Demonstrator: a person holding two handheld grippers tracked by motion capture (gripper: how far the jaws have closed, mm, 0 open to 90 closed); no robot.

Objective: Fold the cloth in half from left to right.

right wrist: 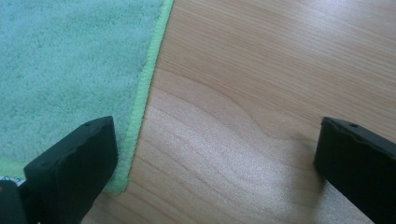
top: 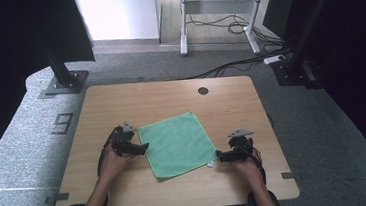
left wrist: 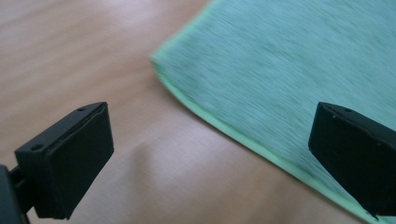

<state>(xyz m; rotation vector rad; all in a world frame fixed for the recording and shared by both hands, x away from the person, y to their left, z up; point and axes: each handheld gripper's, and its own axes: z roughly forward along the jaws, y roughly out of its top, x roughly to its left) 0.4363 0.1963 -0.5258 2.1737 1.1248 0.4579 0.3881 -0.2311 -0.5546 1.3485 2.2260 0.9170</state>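
Two tools are at the sides of one green cloth [top: 177,143], which lies flat and unfolded on the near half of the wooden desk [top: 170,96], a little turned against the desk edges. The left tool [top: 144,147] is held at the left edge of the cloth, with its tips just at that edge. In the left gripper view its jaws are spread wide; one jaw is over the bare wood and the other is over the cloth [left wrist: 289,60], so the hemmed edge runs between them. The right tool [top: 219,154] is at the near right corner of the cloth. In the right gripper view its jaws are also spread wide; the left jaw is above the corner of the cloth [right wrist: 70,65] and the other jaw is over the wood. Neither tool pinches the cloth. A round hole [top: 203,90] is in the desk near its far edge, well apart from the cloth.
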